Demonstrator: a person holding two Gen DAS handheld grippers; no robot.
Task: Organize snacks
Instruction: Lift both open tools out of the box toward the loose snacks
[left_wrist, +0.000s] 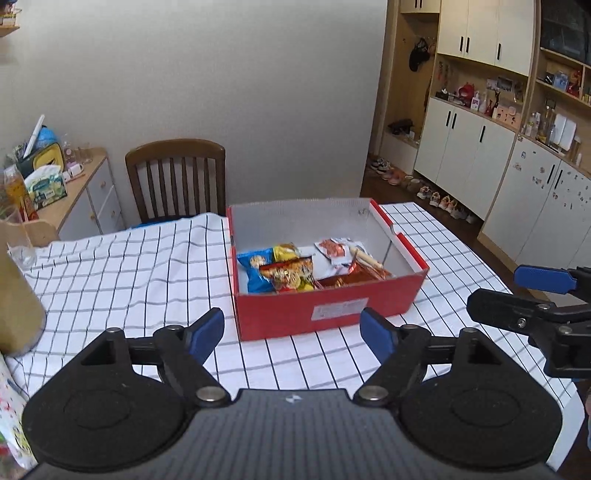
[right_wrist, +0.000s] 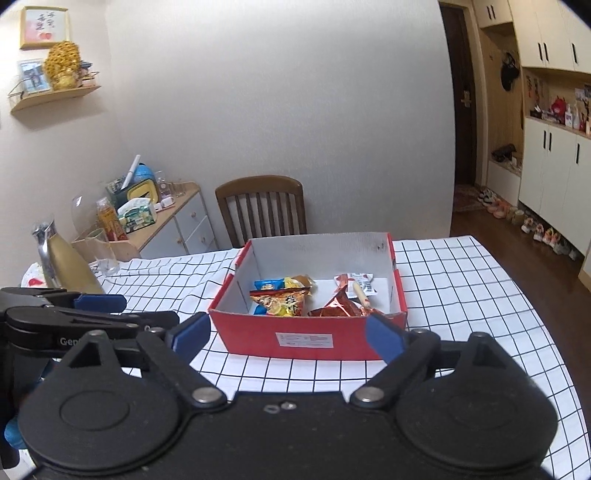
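Observation:
A red cardboard box (left_wrist: 325, 314) (right_wrist: 251, 334) stands open on the checked tablecloth. Inside lie several snack packets: a blue bag (left_wrist: 253, 267) (right_wrist: 267, 285), an orange-red bag (left_wrist: 288, 275) (right_wrist: 282, 301), a shiny red packet (left_wrist: 364, 275) (right_wrist: 338, 308) and a white-and-red packet (left_wrist: 334, 249) (right_wrist: 356, 282). My left gripper (left_wrist: 293, 334) hovers in front of the box, jaws open, nothing between its blue pads. My right gripper (right_wrist: 286, 338) is likewise open and empty before the box. Each gripper shows at the edge of the other's view.
A wooden chair (left_wrist: 177, 177) (right_wrist: 262, 208) stands behind the table. A gold bottle (right_wrist: 64, 264) and a clear glass (right_wrist: 103, 251) stand on the left of the table. A side cabinet (left_wrist: 85, 192) holds clutter; cupboards (left_wrist: 480, 147) and shoes line the right.

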